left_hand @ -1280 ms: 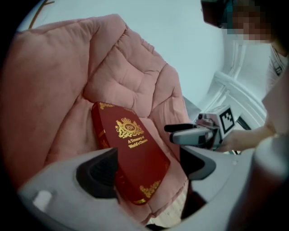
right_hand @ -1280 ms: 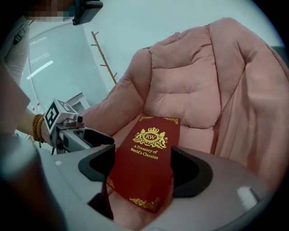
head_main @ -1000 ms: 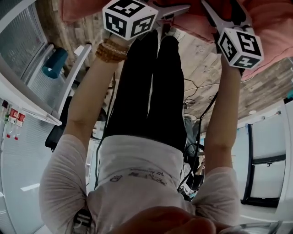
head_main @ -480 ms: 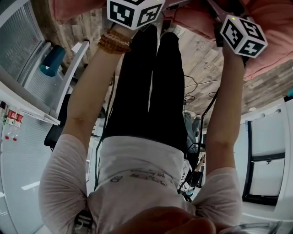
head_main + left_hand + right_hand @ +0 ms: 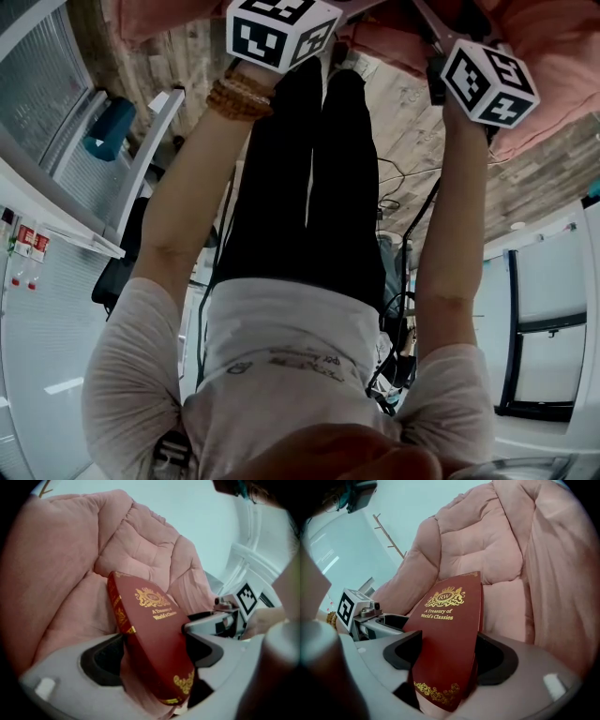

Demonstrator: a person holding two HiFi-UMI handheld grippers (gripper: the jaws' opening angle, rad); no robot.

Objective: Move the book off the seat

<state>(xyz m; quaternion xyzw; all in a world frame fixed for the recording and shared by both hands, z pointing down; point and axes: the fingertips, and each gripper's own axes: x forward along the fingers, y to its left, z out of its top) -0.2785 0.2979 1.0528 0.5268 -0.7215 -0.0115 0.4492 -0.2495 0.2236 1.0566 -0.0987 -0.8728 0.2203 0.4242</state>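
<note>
Jaws just drawn in, the left tool [image 5: 153, 637] and right tool [image 5: 449, 641] together clamp the red book [image 5: 152, 604], on edge between them over the pink seat [image 5: 70, 573], with a joint lift clear likely next.

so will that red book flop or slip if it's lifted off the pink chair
Probably stiff: the red hardcover book stands on edge with flat boards. Its smooth cover might slip somewhat. On the soft pink armchair cushion it would likely tip over if unsupported.
</note>
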